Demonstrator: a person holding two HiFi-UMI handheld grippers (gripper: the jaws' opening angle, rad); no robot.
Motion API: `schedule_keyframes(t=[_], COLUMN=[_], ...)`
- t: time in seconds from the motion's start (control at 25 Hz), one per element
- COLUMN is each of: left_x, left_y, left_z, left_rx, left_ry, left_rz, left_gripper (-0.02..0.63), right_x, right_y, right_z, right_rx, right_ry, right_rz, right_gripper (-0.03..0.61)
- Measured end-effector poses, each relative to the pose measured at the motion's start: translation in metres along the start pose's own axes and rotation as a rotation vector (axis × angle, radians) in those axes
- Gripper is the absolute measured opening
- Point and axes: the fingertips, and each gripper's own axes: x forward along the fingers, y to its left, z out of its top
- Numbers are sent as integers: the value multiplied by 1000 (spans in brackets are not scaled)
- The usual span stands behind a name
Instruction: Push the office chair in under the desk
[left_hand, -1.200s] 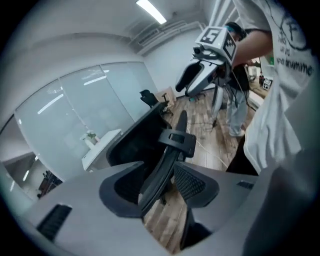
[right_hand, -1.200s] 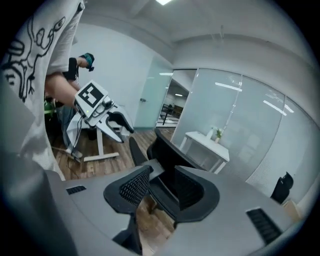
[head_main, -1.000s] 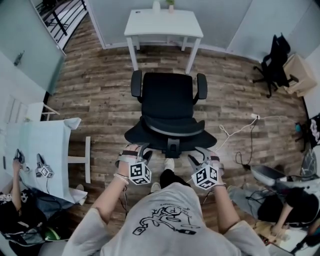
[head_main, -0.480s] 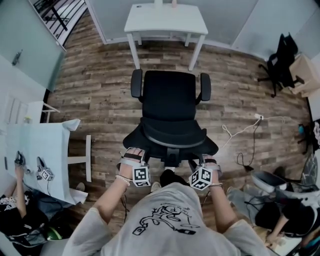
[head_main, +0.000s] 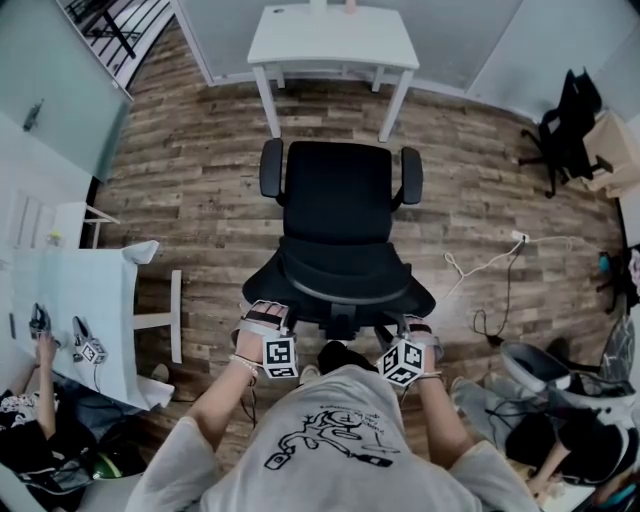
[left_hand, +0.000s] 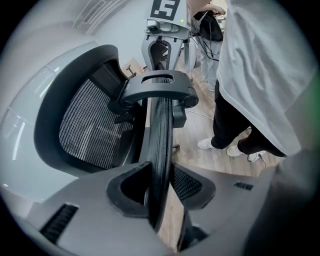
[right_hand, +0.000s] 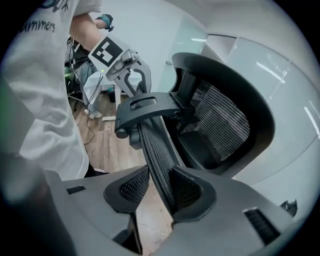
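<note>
A black office chair (head_main: 335, 200) stands on the wood floor, facing the white desk (head_main: 333, 40) and a short way out from it. I stand behind the chair. My left gripper (head_main: 268, 312) is at the left of the backrest's top rim, and my right gripper (head_main: 408, 325) is at the right of it. In the left gripper view the jaws (left_hand: 161, 192) are closing, and both pads meet the thin backrest rim (left_hand: 162, 130). In the right gripper view the jaws (right_hand: 161, 187) are closing round the mesh backrest (right_hand: 155, 145); a gap shows at the left pad.
A white table (head_main: 70, 300) with spare grippers and a person's hand stands at the left. A white cable (head_main: 480, 265) lies on the floor at the right. A second black chair (head_main: 565, 135) sits at the far right. A person crouches at the bottom right.
Both grippers have moved forward onto the backrest's top rim. The chair and desk sit slightly lower in the head view than before.
</note>
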Motion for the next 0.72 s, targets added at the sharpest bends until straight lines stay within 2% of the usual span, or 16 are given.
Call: schedule_keyframes(t=[0.24,0.48,0.72], left_x=[10,26,40], left_y=[14,33,53], left_z=[0,0,0], left_rx=[-10,-87,-111], left_ry=[11,-1,23], left_rz=[1,12,-6], left_gripper=[126,118,117], right_x=[7,20,30], right_y=[-17,-43,-67], right_z=[0,-2,-2], right_rx=[-2,0,-3], right_ry=[3,-11,-21], right_rz=[-7,-18,-12], right_gripper=[160,161,161])
